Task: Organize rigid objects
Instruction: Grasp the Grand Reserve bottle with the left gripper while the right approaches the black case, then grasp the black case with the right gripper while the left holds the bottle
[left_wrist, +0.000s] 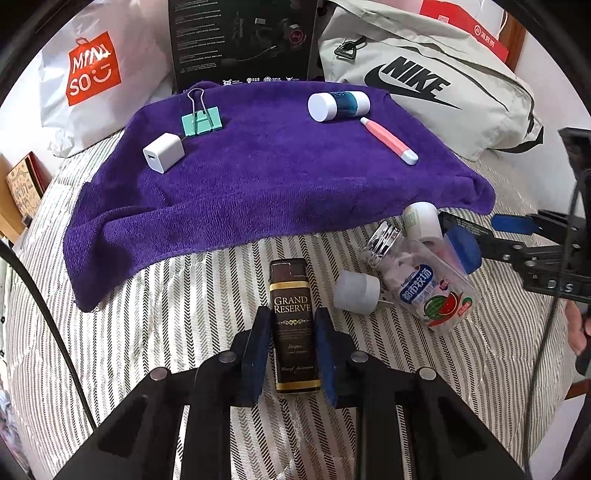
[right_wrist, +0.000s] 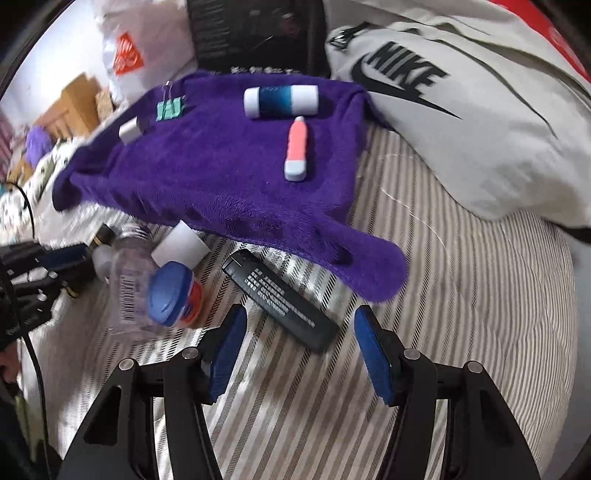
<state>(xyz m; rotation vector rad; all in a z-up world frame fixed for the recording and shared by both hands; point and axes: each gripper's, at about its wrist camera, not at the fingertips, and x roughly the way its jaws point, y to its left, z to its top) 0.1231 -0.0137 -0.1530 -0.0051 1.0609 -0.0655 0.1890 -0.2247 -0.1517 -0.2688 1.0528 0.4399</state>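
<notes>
Gripping the slim brown "Grand Reserve" box (left_wrist: 294, 325) on the near striped bedding, our left gripper (left_wrist: 294, 354) pinches its long flat sides—light, stiff, slick—while our right gripper (right_wrist: 299, 350) gapes wide near the rigid black stick (right_wrist: 280, 299).

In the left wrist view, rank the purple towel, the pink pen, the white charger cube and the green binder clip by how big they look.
1. purple towel, by far the largest
2. pink pen, longest of the small items
3. green binder clip and white charger cube: they look alike in size, so no ranking between them.
</notes>
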